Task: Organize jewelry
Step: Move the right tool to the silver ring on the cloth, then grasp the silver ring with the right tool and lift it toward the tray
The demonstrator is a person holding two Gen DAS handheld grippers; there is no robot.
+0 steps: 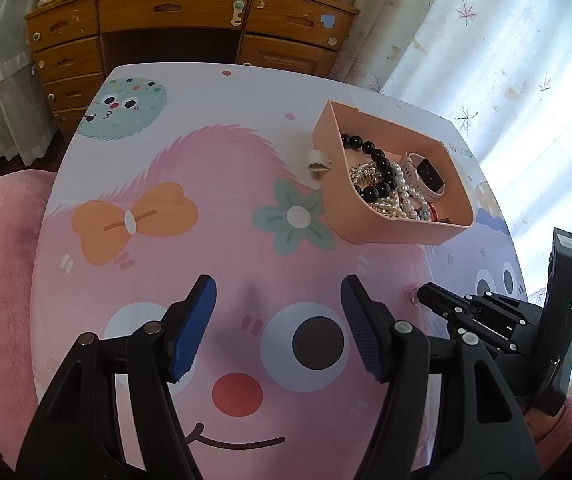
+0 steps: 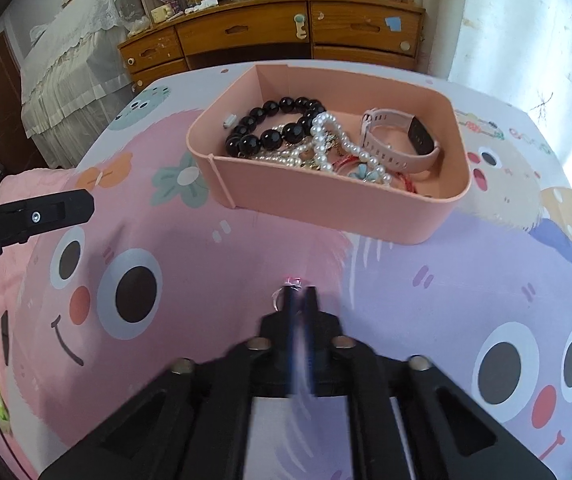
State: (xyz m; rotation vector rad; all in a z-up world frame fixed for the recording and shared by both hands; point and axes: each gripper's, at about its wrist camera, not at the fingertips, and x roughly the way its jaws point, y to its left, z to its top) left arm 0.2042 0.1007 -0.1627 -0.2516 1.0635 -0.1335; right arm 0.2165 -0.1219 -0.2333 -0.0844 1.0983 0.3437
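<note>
A cartoon-printed table carries the scene. The right gripper is clenched on a small ring with a pink stone at its fingertips, while the left gripper hovers to its left, jaws spread and empty. Ahead of the right gripper sits the pink tray holding a black bead bracelet, pearls and a pink watch.

The right gripper is closed on a small ring with a pink top just above the cartoon table cover, near the pink tray that holds a black bead bracelet, pearl strands and a pink watch, while the left gripper enters from the left edge.
</note>
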